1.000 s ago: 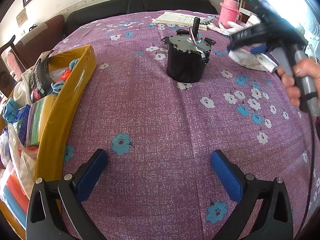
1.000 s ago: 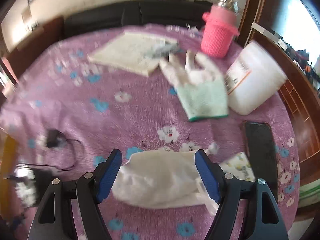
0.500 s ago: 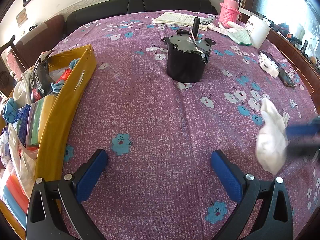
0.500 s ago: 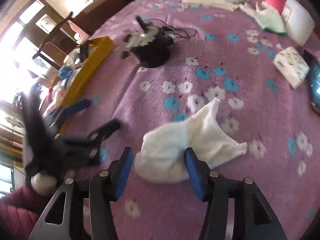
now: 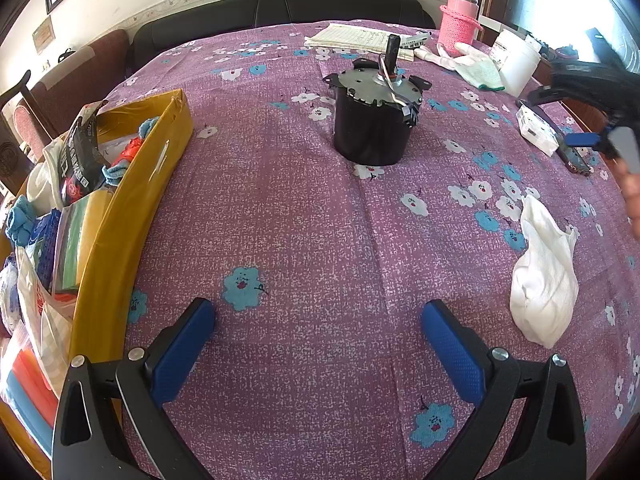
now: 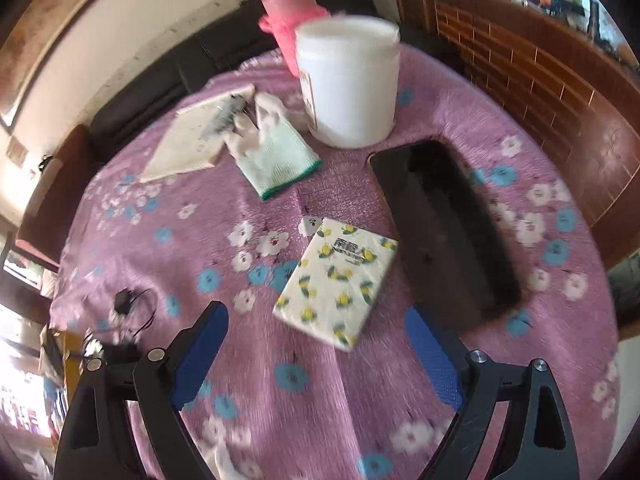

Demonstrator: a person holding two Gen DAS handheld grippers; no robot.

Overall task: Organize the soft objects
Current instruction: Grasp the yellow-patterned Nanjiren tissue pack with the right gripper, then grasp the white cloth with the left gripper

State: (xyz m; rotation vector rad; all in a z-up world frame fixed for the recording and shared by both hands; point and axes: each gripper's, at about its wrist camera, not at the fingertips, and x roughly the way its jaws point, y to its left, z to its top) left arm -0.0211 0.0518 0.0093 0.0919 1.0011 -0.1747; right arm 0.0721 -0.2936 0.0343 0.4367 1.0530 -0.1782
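Spreading my right gripper, I see its jaws opening with nothing between them, only purple tablecloth; just beyond its tips lies the lemon-print tissue pack, likely my next soft pick. My left gripper waits wide apart and empty near the yellow box, where I judge the soft things belong. The white cloth lies slack on the table to the right of the left gripper. Half a second ago that cloth sat between my right fingers; now it is dropped and the right hand has swung away.
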